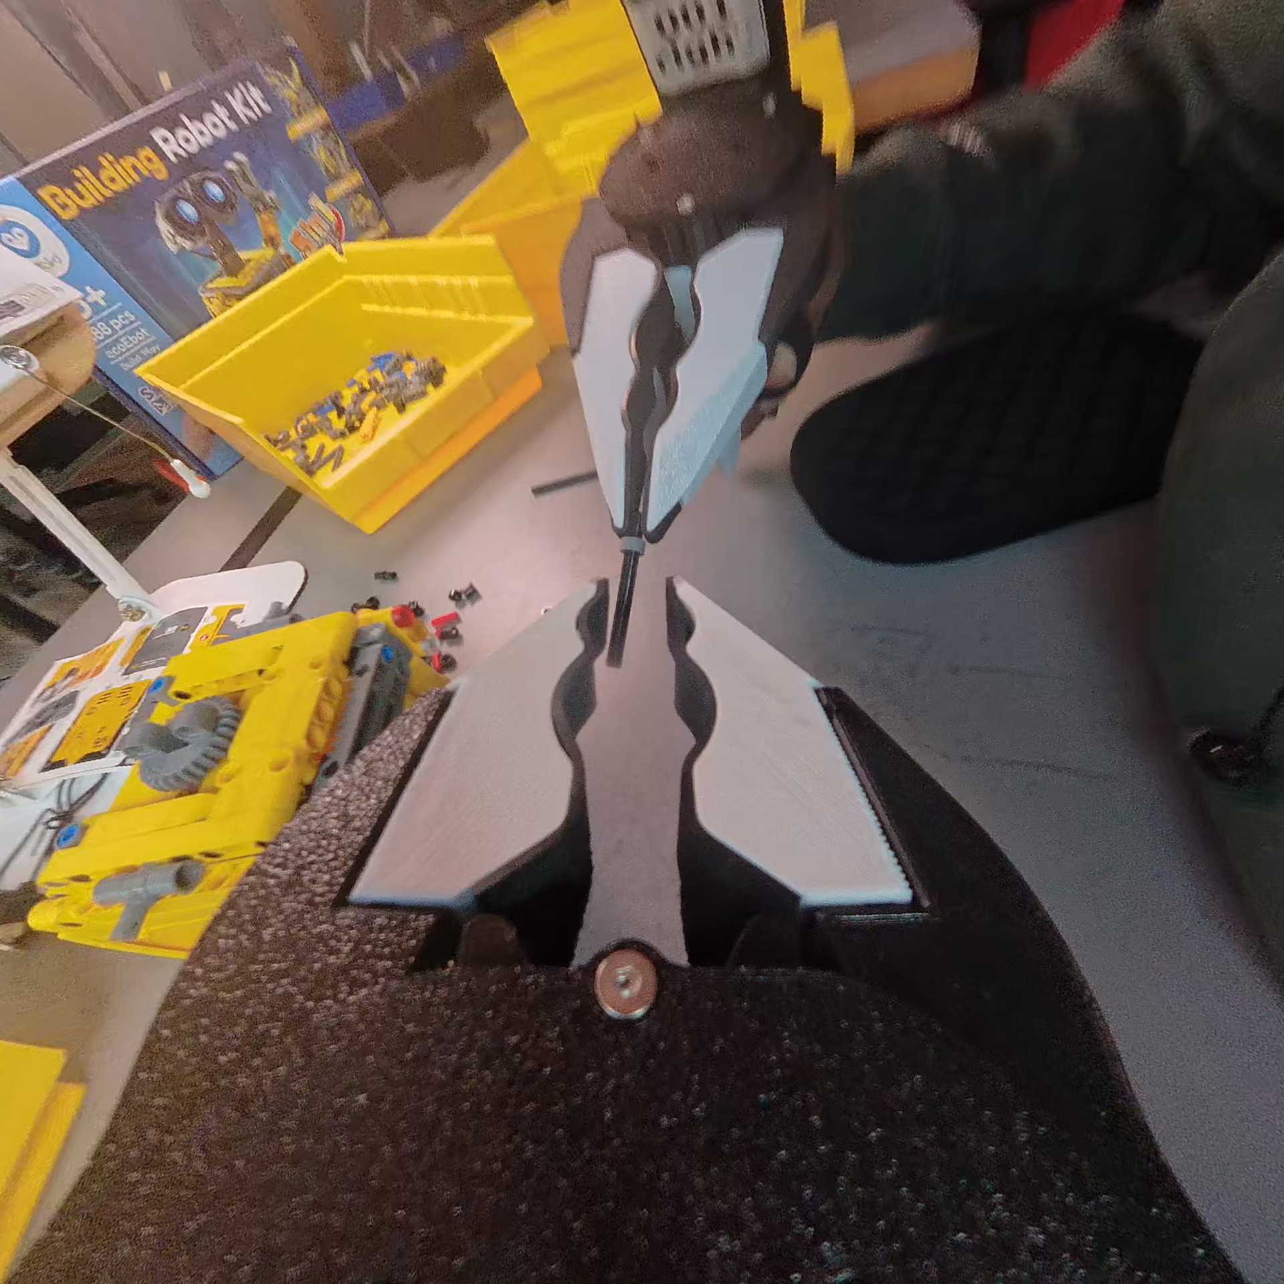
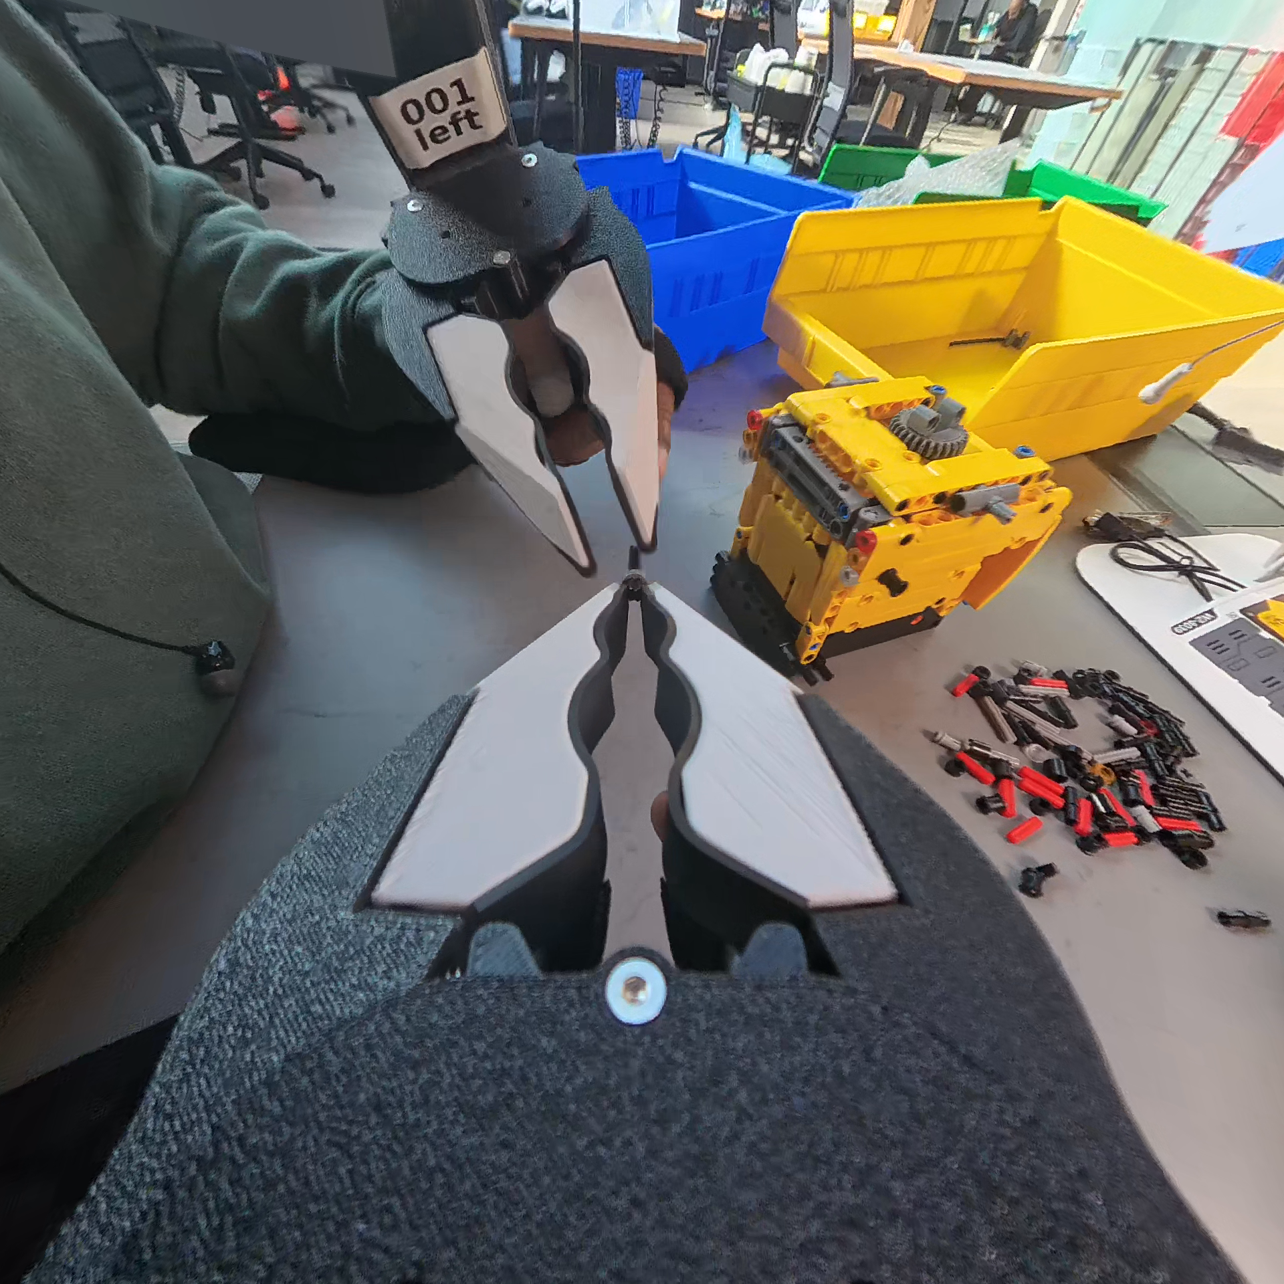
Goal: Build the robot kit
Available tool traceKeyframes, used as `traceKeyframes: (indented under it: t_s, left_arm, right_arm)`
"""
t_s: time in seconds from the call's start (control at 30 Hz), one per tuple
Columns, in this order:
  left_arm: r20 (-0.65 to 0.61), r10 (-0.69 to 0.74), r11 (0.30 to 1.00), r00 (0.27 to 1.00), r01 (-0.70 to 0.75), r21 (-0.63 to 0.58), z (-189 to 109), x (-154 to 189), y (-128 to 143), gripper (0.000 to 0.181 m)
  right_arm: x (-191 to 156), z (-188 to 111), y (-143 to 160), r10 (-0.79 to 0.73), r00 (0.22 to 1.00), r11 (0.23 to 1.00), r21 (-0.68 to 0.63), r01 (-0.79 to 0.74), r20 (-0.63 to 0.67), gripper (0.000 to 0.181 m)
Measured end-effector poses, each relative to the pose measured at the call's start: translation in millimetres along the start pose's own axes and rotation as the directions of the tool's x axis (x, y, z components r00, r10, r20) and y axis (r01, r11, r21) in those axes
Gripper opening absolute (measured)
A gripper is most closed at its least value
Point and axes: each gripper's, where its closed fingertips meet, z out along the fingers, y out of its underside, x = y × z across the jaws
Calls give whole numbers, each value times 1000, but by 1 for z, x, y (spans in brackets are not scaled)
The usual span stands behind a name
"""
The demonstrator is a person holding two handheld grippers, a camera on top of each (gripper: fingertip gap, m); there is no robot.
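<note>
Right tongs pinched a thin black axle at frame centre, pointing lengthwise between the spread left tongs.

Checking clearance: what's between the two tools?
A black axle, gripped by the right tool, reaches into the open left tool; seen in the left wrist view.

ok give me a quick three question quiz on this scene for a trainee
1. True or false: the right gripper is shut on a thin black rod.
2. The left gripper has its jaws: A) open, with the rod's free end between them; B) shut on the rod; C) out of view.
3. Fill in: the toothed grey gear sits on top of the ____ brick model.
Key: 1 true; 2 A; 3 yellow.
</note>
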Motion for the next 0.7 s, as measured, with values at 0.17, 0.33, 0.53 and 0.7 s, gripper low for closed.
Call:
traceKeyframes:
  t_s: [0.17, 0.33, 0.53, 0.7]
  left_arm:
    - [129, -462, 850, 878, 397, 346, -71, -96, -23, 30]
    - [191, -686, 723, 702, 630, 284, -73, -128, 35, 38]
    - [245, -606, 795, 757, 587, 152, -61, -115, 48, 16]
    - [260, -544, 837, 798, 537, 105, -56, -102, 42, 12]
  right_arm:
    - [30, -28, -36, 66, 990, 975, 218, -38, -121, 3]
    - [33, -28, -36, 48, 984, 974, 225, -9, -169, 3]
    - [33, -27, -33, 37, 983, 979, 202, 1, -181, 3]
    - [33, -26, -34, 25, 979, 981, 193, 16, -204, 3]
